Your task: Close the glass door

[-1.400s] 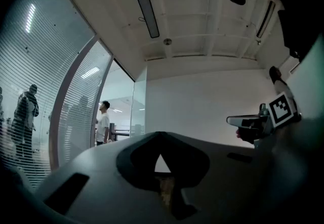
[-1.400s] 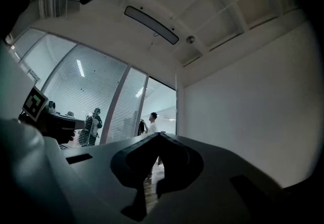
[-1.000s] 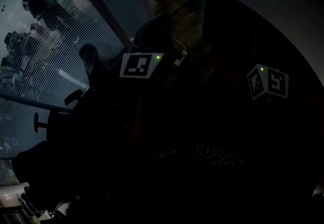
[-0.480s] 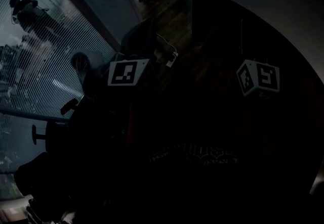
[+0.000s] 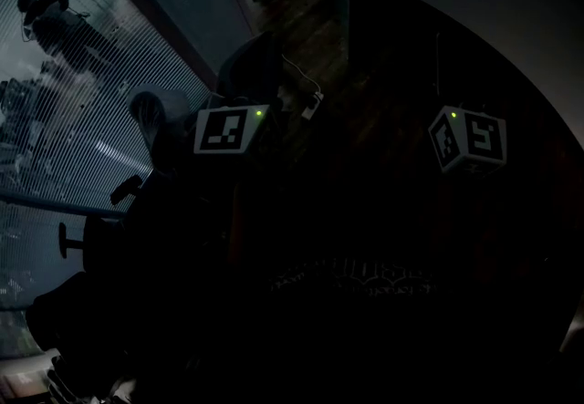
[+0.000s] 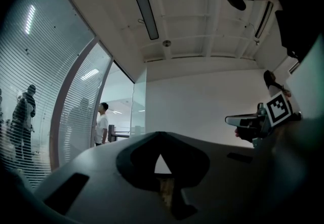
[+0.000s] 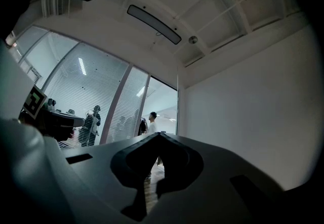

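Both claws are pointing forward and up into open room, with nothing crowding them. The left gripper (image 6: 161, 137) is holding its jaws together with nothing between them. The right gripper (image 7: 159, 136) is doing the same, jaws together and empty.

Ahead and left of the left gripper a doorway is standing open. The clear flat glass door (image 6: 140, 102) is standing beside the plain white wall (image 6: 202, 101), well apart from both claws. Left of the gap, a curved frosted glass partition with fine horizontal stripes (image 6: 45, 81) is running toward the claws. A person in a white shirt (image 6: 103, 123) is standing beyond the doorway.

In the head view, a dark wood plank floor (image 5: 310, 19) is showing ahead of the claws. A thin white cable (image 5: 310, 104) is lying on it, near the left gripper.
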### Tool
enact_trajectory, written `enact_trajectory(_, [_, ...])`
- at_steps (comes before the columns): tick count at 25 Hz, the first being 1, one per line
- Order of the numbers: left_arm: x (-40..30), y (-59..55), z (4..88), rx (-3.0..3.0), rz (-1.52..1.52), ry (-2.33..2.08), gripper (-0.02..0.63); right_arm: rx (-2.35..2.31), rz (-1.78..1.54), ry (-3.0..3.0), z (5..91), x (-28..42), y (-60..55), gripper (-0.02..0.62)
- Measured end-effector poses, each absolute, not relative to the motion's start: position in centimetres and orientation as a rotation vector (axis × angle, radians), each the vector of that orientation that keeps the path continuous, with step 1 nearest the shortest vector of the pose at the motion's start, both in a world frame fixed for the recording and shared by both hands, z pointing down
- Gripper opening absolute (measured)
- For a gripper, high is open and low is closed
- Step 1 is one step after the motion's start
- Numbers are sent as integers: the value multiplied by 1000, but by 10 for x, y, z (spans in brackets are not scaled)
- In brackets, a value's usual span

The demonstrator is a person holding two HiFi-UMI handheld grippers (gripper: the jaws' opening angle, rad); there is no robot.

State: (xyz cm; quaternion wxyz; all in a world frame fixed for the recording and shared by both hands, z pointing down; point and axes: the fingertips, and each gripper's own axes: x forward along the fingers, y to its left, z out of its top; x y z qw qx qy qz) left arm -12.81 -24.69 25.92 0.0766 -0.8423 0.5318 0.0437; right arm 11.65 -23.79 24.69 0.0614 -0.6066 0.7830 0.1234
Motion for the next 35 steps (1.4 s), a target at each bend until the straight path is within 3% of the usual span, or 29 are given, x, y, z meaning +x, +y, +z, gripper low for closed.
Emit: enact_trajectory(35, [-124, -242, 244, -2496, 128, 1583, -5, -1847, 345, 2403, 245, 118, -244, 2])
